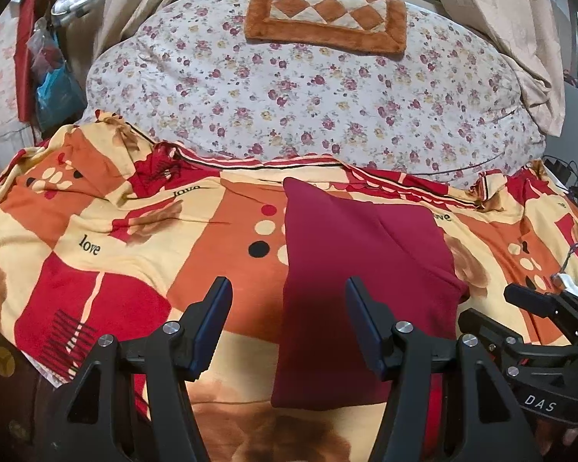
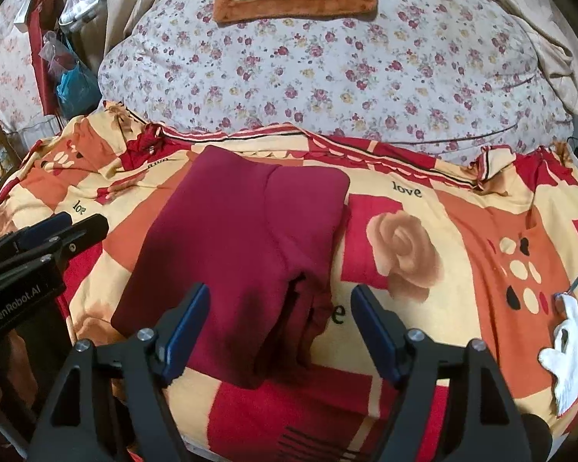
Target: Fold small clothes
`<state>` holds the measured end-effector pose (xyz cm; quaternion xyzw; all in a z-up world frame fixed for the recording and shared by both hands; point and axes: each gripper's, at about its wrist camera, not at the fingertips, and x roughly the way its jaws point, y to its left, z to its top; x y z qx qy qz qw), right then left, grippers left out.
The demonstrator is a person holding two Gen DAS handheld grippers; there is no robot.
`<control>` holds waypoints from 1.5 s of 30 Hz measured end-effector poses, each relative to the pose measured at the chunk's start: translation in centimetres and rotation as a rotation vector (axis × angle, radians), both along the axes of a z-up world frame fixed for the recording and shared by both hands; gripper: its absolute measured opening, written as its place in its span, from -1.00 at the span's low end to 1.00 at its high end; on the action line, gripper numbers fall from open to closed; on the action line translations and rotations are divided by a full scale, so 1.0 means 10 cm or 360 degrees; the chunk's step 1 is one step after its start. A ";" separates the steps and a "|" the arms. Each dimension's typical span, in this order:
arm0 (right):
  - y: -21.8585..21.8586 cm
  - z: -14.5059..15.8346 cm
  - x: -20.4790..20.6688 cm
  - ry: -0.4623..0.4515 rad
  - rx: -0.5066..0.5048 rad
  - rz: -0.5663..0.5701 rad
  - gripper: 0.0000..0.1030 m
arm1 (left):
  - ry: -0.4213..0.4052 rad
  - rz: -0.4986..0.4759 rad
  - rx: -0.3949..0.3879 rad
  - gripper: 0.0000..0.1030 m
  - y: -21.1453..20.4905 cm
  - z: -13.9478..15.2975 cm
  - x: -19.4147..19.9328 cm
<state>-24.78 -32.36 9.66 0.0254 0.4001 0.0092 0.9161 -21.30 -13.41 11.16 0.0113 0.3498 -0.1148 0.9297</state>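
1. The maroon garment (image 1: 362,269) lies flat on the bed, on the patterned "love" bedspread (image 1: 115,238), in the centre of both wrist views; it is already folded into a long panel.
2. Its long axis runs from the near bed edge toward the floral duvet (image 1: 308,100), tilting to the upper right in the right wrist view. The near end in that view shows loose, layered edges; the far end looks squared off.
3. The left tool (image 1: 289,300) hangs spread above the near left edge, pinching nothing.
4. The right tool (image 2: 279,308) is likewise spread over the near right corner, empty.
5. Judged next: each tool should pinch a near corner through all layers, lift together, carry toward the far end, and lay edge to edge.
6. Risk: the loose layers at the right corner may slip apart if gripped shallowly.
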 end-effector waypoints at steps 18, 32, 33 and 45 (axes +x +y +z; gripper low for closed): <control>0.05 -0.04 0.10 0.0018 -0.0004 -0.0013 0.54 | 0.0017 -0.0002 -0.0001 -0.22 0.03 -0.04 0.03; 0.08 -0.12 0.13 0.0045 0.0014 -0.0022 0.54 | 0.0023 -0.0008 0.0014 -0.22 0.02 -0.06 0.05; 0.08 -0.12 0.14 0.0048 0.0016 -0.0021 0.54 | 0.0023 -0.0007 0.0012 -0.22 0.02 -0.06 0.05; 0.08 -0.21 0.21 0.0092 0.0041 -0.0024 0.54 | 0.0042 -0.0023 0.0039 -0.22 0.00 -0.16 0.12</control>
